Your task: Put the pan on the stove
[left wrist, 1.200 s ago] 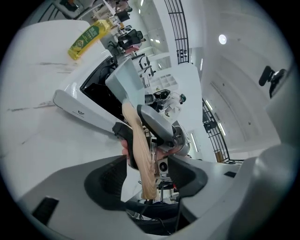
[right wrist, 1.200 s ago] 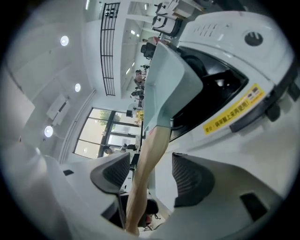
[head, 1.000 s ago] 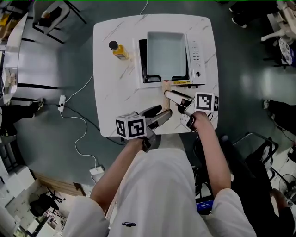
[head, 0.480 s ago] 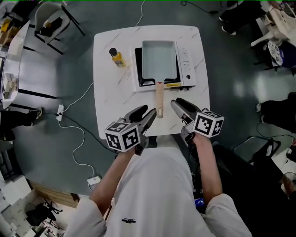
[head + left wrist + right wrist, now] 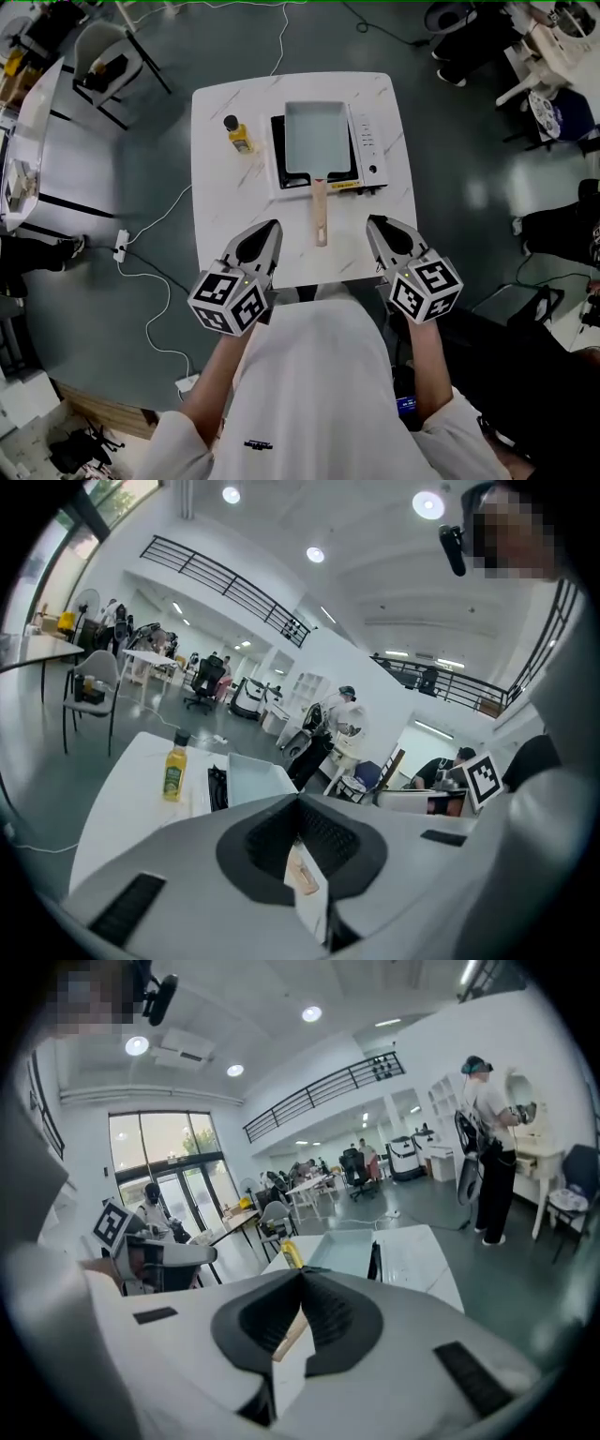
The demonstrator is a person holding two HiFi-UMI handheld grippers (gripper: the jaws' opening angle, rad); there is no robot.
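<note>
While one pan (image 5: 317,136) sits on one stove (image 5: 368,141), one bottle (image 5: 240,137) beside: left tongs (image 5: 273,226), right tongs (image 5: 373,222) both pressed together, empty.

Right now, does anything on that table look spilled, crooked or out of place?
Nothing stands out. The pan sits squarely on the stove, handle toward the person. The yellow bottle stands upright beside it, and no spill shows on the table. The left gripper and right gripper are shut and empty.
</note>
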